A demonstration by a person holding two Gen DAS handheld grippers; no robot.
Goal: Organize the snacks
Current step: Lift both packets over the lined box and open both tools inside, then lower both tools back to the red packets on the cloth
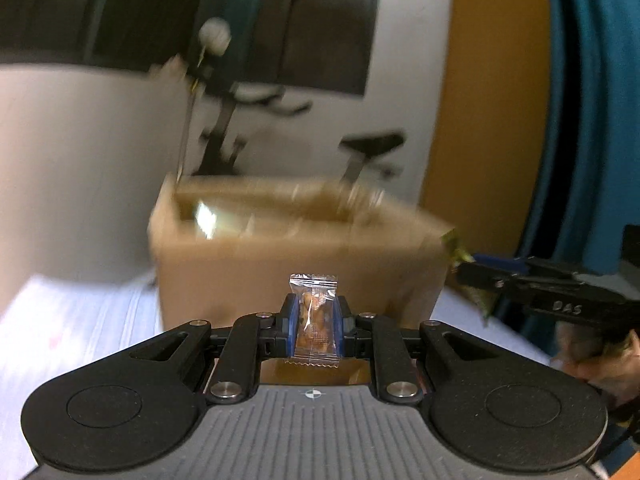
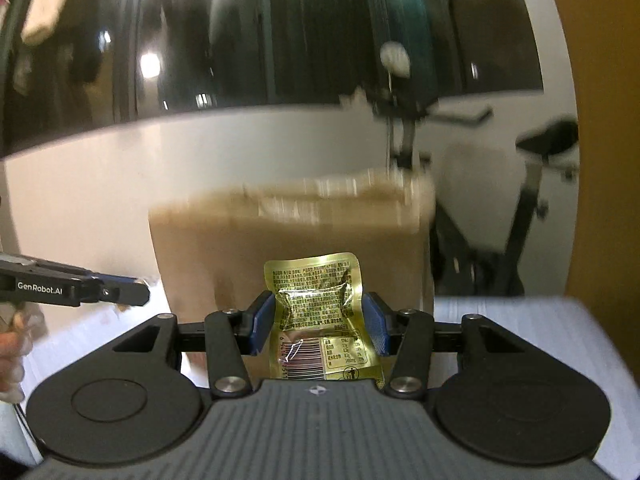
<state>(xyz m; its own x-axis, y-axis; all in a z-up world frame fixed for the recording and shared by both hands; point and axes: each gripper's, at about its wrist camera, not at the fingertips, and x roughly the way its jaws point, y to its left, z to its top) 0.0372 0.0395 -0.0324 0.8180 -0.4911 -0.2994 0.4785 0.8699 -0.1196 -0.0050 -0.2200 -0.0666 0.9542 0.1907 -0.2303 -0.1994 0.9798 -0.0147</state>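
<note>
Open brown cardboard box [image 1: 296,252] ahead on white table [image 2: 520,320]. Left gripper [image 1: 314,322] clamped on clear-wrapped snack [image 1: 314,320]; right gripper [image 2: 318,320] clamped on gold foil packet [image 2: 320,312], both nearly level.

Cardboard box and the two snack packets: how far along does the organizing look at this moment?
Done: both pickups. The left hand-held gripper is shut on a small clear snack packet; the right hand-held gripper is shut on a gold foil packet. In hand: both are held in front of the open cardboard box. Left: neither packet is in the box yet. The box's contents are too blurred to tell.
</note>
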